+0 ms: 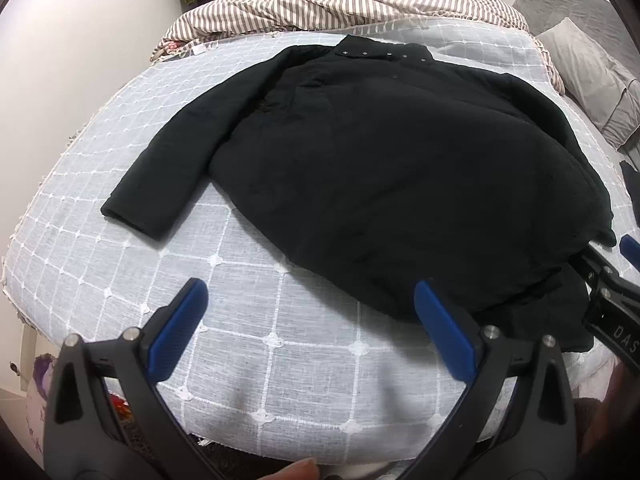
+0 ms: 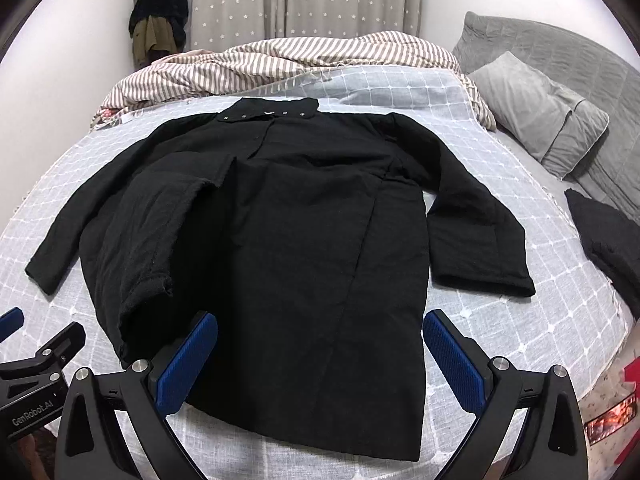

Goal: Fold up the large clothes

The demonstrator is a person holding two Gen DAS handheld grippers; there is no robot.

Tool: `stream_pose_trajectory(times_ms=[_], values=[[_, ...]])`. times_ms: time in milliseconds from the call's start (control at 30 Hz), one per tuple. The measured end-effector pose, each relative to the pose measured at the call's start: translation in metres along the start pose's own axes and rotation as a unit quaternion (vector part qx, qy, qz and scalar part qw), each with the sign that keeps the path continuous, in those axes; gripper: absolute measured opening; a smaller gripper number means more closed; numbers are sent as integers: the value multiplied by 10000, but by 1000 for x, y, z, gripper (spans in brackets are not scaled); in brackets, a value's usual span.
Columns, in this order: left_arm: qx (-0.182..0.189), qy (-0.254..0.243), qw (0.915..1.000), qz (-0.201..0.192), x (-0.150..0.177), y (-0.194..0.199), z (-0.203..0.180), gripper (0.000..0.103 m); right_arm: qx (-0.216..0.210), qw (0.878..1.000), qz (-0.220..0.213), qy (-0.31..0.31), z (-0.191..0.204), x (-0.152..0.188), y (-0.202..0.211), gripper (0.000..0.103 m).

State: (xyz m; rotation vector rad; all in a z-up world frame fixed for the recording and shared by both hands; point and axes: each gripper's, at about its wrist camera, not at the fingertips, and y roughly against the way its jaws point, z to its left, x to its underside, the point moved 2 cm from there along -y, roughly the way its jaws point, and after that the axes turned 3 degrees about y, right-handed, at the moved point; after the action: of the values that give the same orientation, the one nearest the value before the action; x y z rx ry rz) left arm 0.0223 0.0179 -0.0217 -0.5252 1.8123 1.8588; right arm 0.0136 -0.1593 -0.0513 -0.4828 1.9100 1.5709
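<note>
A long black coat (image 1: 380, 160) lies flat on the bed, collar with metal snaps at the far end and hem toward me. Both sleeves (image 2: 484, 264) spread out to the sides. One front panel (image 2: 160, 240) is turned over on the left. My left gripper (image 1: 312, 316) is open above the bed cover, just left of the hem's near corner, and holds nothing. My right gripper (image 2: 320, 356) is open too, its blue pads (image 2: 188, 364) standing either side of the coat's lower part without gripping it.
The bed (image 1: 120, 168) has a grey cover with a white grid. A striped duvet (image 2: 304, 56) is bunched at the far end. Grey pillows (image 2: 540, 112) and another dark garment (image 2: 608, 240) lie at the right. Clothes (image 2: 160, 16) hang by the curtain.
</note>
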Motion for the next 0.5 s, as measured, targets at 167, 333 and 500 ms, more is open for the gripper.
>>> stream_pose_trajectory(times_ms=[167,333,500], values=[[7,24,10000,-21,-1,1,2,103,-6,10000,30,33,2,-1,-3,103],[10,6,10000,0,0,0,1,103,25,10000,33,90,4,0,-4,103],[12,-5,10000,-14,-1,1,0,103,11,10000,52,81,3,1,-5,103]])
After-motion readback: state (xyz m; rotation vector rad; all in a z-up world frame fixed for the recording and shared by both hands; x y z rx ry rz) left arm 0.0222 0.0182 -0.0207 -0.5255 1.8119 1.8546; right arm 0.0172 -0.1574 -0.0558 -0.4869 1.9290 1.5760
